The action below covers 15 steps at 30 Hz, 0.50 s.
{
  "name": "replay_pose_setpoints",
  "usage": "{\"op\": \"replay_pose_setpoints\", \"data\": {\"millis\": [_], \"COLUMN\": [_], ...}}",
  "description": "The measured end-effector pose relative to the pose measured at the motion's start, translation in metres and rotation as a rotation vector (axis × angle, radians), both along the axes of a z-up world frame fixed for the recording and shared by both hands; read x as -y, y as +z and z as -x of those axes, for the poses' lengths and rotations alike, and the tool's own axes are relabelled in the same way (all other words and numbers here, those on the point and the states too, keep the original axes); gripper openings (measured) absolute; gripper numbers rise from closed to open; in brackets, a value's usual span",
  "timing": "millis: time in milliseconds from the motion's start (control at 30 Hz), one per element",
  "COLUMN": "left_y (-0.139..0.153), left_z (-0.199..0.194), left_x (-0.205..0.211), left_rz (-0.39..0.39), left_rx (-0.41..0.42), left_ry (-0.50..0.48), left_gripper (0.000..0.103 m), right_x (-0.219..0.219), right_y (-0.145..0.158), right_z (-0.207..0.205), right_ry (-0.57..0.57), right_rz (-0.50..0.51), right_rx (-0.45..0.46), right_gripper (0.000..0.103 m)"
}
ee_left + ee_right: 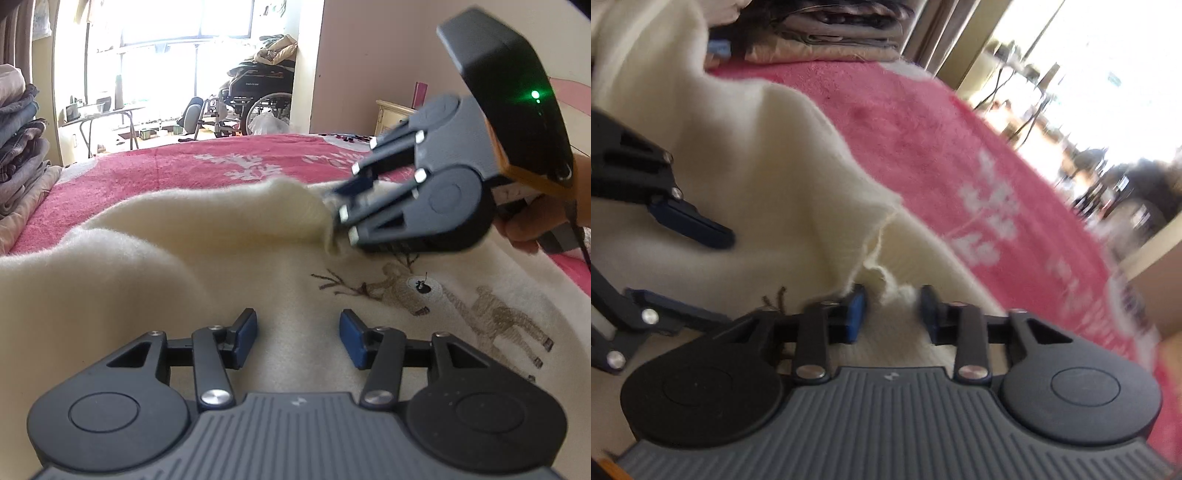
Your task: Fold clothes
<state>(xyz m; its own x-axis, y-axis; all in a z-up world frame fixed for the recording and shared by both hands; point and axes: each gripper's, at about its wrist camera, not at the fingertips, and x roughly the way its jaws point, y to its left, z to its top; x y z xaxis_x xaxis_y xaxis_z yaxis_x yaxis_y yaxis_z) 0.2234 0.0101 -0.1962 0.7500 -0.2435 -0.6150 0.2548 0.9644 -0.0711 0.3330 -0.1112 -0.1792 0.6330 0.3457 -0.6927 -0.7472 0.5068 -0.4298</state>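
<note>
a cream sweater [155, 258] with little brown deer stitched across it lies spread over a pink bedspread [184, 170], and that is the garment being folded. the right gripper [341, 210] has come at it from the side and has the end of a sleeve [295, 206] between its fingers; from the left camera the cloth bunches into a tube right at the tips, so i'd say it is pinched shut on the cuff, though the picture is blurred there. in its own view the same gripper [892, 314] shows fuzzy cream cloth caught between the blue pads [857, 314], with a small gap left, which fits a grip on thick knit. held like that, the sleeve can be drawn across the body of the sweater.

the left gripper [298, 338] sits low over the sweater's middle, its fingers spread apart with nothing between them, just bare cloth below. my guess is it waits there to pin the body down while the sleeve crosses.

a stack of folded clothes [18, 147] stands at the bed's far edge, likely where this one ends up.
</note>
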Motion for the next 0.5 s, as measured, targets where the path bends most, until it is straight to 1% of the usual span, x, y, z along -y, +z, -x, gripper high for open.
{"op": "replay_pose_setpoints", "data": {"millis": [33, 67, 167, 233, 267, 367, 433, 467, 500], "left_y": [0.000, 0.000, 0.000, -0.001, -0.001, -0.001, 0.000, 0.000, 0.000], "left_z": [0.000, 0.000, 0.002, 0.002, 0.002, 0.002, 0.002, 0.002, 0.003], "left_x": [0.000, 0.000, 0.000, -0.001, -0.001, -0.001, 0.000, -0.001, -0.001], "left_rz": [0.001, 0.002, 0.002, 0.001, 0.000, -0.008, -0.014, -0.015, -0.016], "left_rx": [0.001, 0.001, 0.001, 0.001, 0.002, 0.002, 0.003, 0.003, 0.003], "left_ry": [0.000, 0.000, -0.001, 0.000, 0.000, 0.000, -0.001, -0.002, -0.002], "left_gripper": [0.052, 0.052, 0.052, 0.052, 0.052, 0.052, 0.052, 0.052, 0.052], "right_x": [-0.002, -0.002, 0.002, 0.004, 0.004, 0.005, 0.007, 0.011, 0.018], "right_y": [0.003, 0.009, 0.026, 0.032, 0.033, 0.027, 0.017, 0.013, 0.012], "right_z": [0.002, 0.002, -0.017, -0.042, -0.055, -0.094, -0.117, -0.128, -0.138], "right_ry": [-0.007, -0.024, -0.096, -0.146, -0.172, -0.248, -0.311, -0.352, -0.405], "right_rz": [0.006, -0.005, -0.057, -0.095, -0.118, -0.189, -0.264, -0.315, -0.388], "right_rx": [0.055, 0.100, 0.176, 0.168, 0.155, 0.073, -0.018, -0.072, -0.139], "right_gripper": [0.009, 0.009, 0.009, 0.009, 0.009, 0.009, 0.011, 0.013, 0.015]}}
